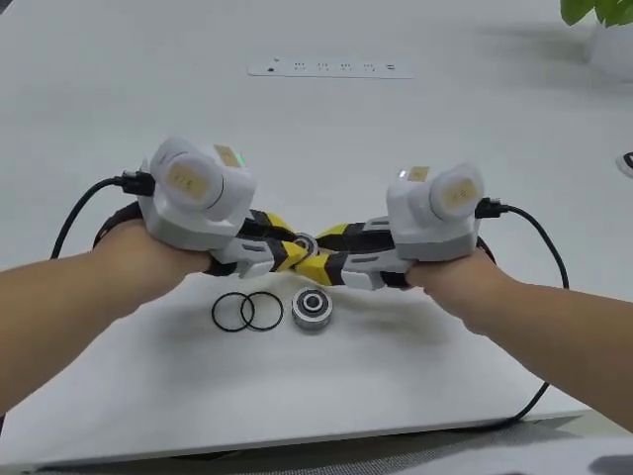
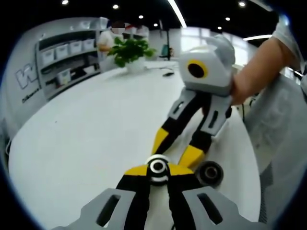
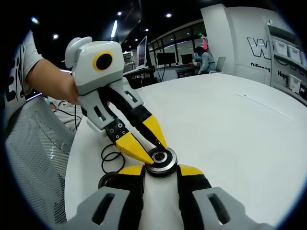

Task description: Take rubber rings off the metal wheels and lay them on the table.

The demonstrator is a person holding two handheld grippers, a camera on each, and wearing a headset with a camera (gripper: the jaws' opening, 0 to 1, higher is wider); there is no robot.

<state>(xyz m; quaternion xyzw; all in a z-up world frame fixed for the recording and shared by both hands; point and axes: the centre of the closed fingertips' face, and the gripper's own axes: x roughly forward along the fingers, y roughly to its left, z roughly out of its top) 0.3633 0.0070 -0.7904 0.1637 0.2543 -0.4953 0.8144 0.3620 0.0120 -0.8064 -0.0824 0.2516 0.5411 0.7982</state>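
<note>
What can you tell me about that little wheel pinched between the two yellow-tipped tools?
The held wheel is a small round metal piece that looks like a bearing: shiny silver rim, a dark band inside it, and a bright hub with a centre hole. Whether a rubber ring is on its rim is too small to tell. It is lifted clear of the white table, face up towards the person, with the left gripper and the right gripper both closed against its edge.

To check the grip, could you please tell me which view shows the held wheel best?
The right gripper view: the wheel sits large between the jaws. The left gripper view shows it smaller; in the head view jaws mostly hide it.
</note>
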